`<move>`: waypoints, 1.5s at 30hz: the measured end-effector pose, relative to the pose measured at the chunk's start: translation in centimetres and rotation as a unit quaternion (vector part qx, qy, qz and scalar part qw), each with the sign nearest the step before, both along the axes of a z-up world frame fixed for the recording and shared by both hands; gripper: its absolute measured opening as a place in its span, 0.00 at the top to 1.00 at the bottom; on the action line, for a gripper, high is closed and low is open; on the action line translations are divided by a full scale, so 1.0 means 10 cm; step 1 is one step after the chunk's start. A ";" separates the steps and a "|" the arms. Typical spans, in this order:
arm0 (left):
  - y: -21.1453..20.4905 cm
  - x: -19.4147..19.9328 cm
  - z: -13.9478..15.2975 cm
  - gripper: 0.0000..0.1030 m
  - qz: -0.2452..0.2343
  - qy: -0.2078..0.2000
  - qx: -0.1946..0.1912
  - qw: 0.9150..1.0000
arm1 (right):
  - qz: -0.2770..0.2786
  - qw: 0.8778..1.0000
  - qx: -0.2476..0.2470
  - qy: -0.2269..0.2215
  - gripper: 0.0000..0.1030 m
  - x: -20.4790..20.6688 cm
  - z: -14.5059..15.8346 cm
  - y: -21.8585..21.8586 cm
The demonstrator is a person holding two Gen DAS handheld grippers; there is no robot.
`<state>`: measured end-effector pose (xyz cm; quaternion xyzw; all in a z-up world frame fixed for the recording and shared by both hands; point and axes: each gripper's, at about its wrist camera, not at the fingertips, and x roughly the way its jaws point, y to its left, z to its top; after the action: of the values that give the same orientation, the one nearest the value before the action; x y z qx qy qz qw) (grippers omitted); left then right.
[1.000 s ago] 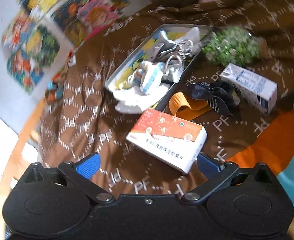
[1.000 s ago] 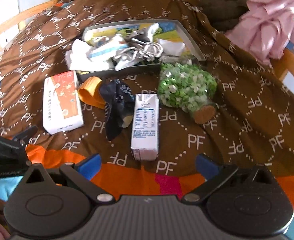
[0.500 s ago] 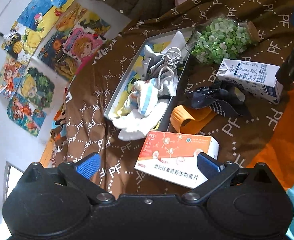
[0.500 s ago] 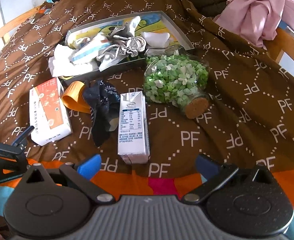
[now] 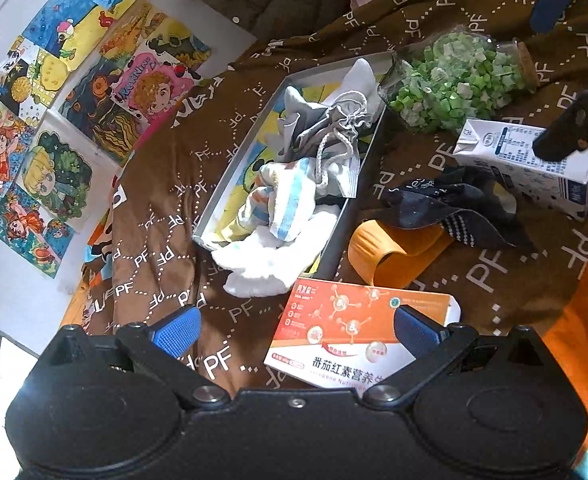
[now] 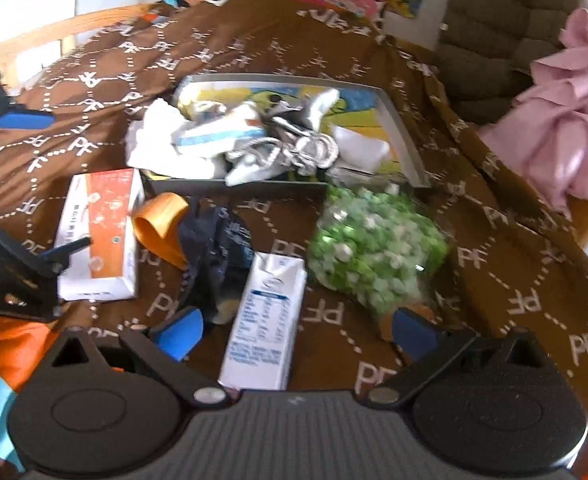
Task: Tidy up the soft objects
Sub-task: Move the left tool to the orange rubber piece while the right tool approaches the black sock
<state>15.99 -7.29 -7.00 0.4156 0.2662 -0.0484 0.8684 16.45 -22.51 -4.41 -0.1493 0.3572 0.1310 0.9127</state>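
A grey tray (image 5: 233,168) (image 6: 408,152) on the brown bedspread holds several soft items: a white cloth (image 5: 261,268), a striped sock (image 5: 289,208) and a grey drawstring pouch (image 5: 334,124). A black sock (image 5: 446,204) (image 6: 213,248) and an orange band (image 5: 390,248) (image 6: 159,220) lie beside the tray. My left gripper (image 5: 294,326) is open and empty above the orange box (image 5: 358,340). My right gripper (image 6: 298,332) is open and empty, with the milk carton (image 6: 265,316) between its fingers, low over it.
A glass jar of green pieces (image 5: 454,80) (image 6: 374,252) lies on its side by the tray. The milk carton (image 5: 526,160) and the orange box (image 6: 97,232) flank the black sock. Pink clothing (image 6: 566,108) lies at the right. Posters (image 5: 73,92) cover the wall.
My right gripper has moved forward and down over the milk carton. My left gripper has pulled closer over the orange box and turned toward the tray.
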 end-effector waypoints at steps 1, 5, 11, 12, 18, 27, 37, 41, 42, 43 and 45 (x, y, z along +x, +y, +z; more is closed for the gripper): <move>0.00 0.02 0.00 0.01 -0.002 0.002 -0.003 1.000 | 0.009 1.000 -0.004 -0.001 0.00 0.01 -0.01 0.02; 0.00 0.08 -0.02 0.01 -0.009 0.006 -0.007 1.000 | 0.051 0.998 -0.037 -0.008 0.00 -0.01 -0.08 0.16; -0.02 0.17 -0.06 0.01 -0.033 0.009 -0.002 0.999 | 0.109 0.991 -0.075 -0.020 0.00 -0.06 -0.18 0.35; -0.03 0.18 -0.06 0.01 -0.038 0.009 -0.003 0.999 | 0.115 0.990 -0.081 -0.022 0.00 -0.06 -0.20 0.37; -0.04 0.28 -0.06 0.01 -0.054 0.016 -0.013 0.998 | 0.161 0.980 -0.107 -0.037 0.01 -0.03 -0.29 0.47; 0.01 0.52 -0.14 0.01 -0.046 0.029 -0.032 0.998 | 0.196 0.969 -0.135 -0.063 0.03 0.12 -0.40 0.63; 0.06 0.70 -0.15 0.01 -0.042 0.052 -0.067 0.995 | 0.196 0.968 -0.147 -0.057 0.03 0.24 -0.47 0.71; 0.07 0.74 -0.15 0.01 -0.037 0.052 -0.074 0.995 | 0.197 0.967 -0.152 -0.055 0.03 0.27 -0.51 0.73; 0.08 0.75 -0.15 0.01 -0.036 0.052 -0.078 0.995 | 0.197 0.967 -0.153 -0.055 0.03 0.27 -0.51 0.74; 0.08 0.75 -0.15 0.01 -0.035 0.053 -0.080 0.995 | 0.196 0.967 -0.154 -0.055 0.03 0.28 -0.52 0.74; 0.08 0.76 -0.16 0.01 -0.036 0.053 -0.084 0.994 | 0.196 0.966 -0.156 -0.057 0.03 0.28 -0.53 0.75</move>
<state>23.57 -6.46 -8.56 0.3469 0.2921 -0.1236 0.8827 19.28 -15.04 -9.72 -0.3647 0.2839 0.2413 0.8533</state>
